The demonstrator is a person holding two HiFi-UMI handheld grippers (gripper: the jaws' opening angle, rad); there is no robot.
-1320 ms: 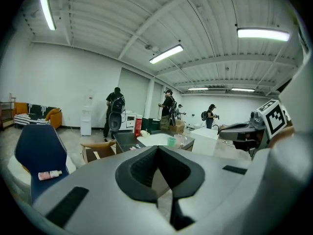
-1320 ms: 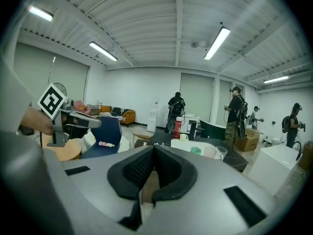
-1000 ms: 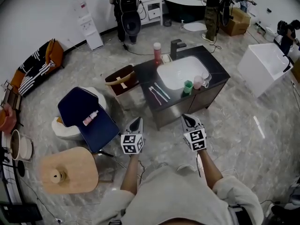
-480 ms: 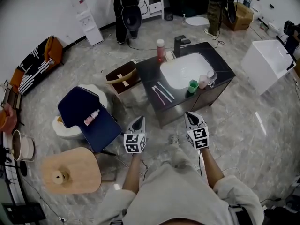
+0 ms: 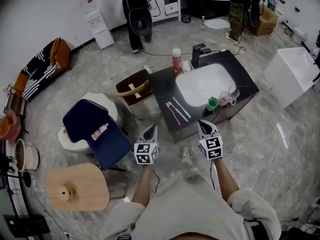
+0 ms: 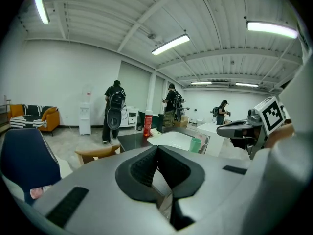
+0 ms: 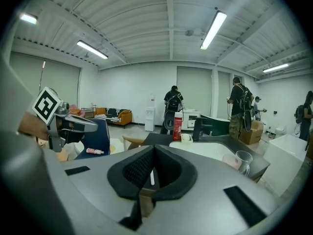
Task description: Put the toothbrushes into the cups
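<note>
Here, the left gripper [image 5: 149, 129] and right gripper [image 5: 202, 124] hover at the counter's [image 5: 160, 82] front edge, jaws closed on nothing. Two toothbrushes [image 5: 173, 114] lie by that edge (left of the sink [image 5: 202, 84]); three cups [image 5: 213, 104] stand along it, further right.

A dark stone counter [image 5: 160, 81] with a white oval sink basin [image 5: 202, 84] stood on the grey marbled floor [image 5: 260, 134], with a red cylindrical bottle [image 5: 176, 60] and a black faucet [image 5: 198, 54] at its far edge. To its left were a navy blue chair [image 5: 85, 119] bearing a pink tube [image 5: 99, 131], a round pale wooden table [image 5: 77, 186] and an orange sofa [image 5: 60, 54].
</note>
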